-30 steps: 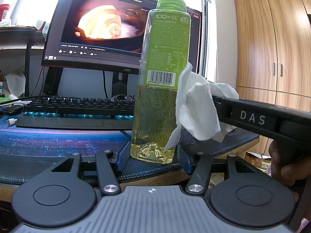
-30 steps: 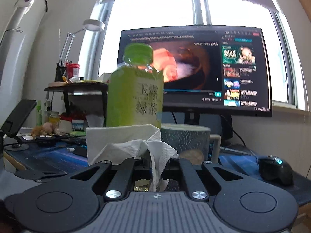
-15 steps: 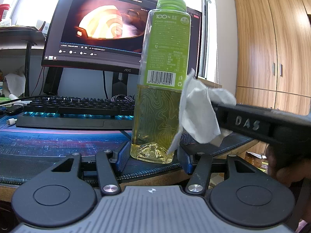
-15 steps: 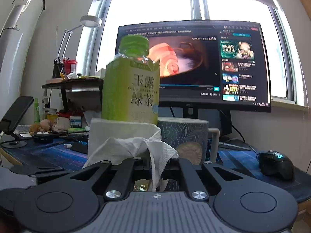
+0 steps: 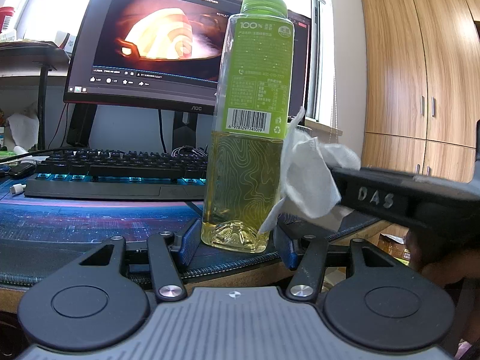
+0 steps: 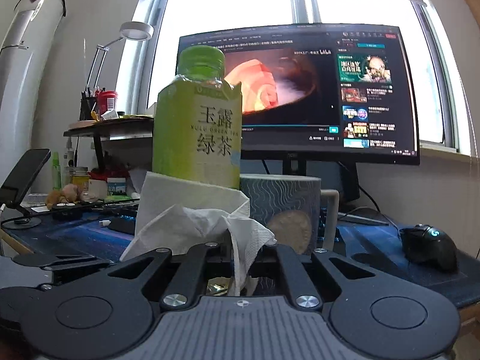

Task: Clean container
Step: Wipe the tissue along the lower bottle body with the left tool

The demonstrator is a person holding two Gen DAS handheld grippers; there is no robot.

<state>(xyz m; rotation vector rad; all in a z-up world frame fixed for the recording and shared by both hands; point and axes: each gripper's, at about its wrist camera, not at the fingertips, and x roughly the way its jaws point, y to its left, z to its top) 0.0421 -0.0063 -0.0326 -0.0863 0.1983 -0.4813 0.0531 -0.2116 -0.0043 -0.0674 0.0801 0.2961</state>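
A clear bottle of green tea [image 5: 249, 156] with a green cap and label stands upright on the blue desk mat [image 5: 75, 216]. My left gripper [image 5: 237, 244] is shut on the bottle's base, one blue pad [image 5: 190, 241] on each side. My right gripper [image 5: 339, 186] comes in from the right, shut on a crumpled white tissue [image 5: 306, 177] that lies against the bottle's right side below the label. In the right wrist view the tissue [image 6: 192, 210] bunches over the right gripper [image 6: 240, 249] and hides the lower half of the bottle [image 6: 196, 138].
Behind the bottle are a keyboard [image 5: 120, 171] and a lit monitor [image 5: 156, 45]. A patterned mug [image 6: 282, 210] stands just right of the bottle, a mouse [image 6: 429, 246] further right. A phone on a stand [image 6: 24, 174] and a cluttered shelf [image 6: 111, 126] are at the left. Wooden wardrobe doors [image 5: 420, 75] lie beyond the desk edge.
My right gripper has slid a little down the bottle's side with the tissue. The bottle and my left gripper have not moved.
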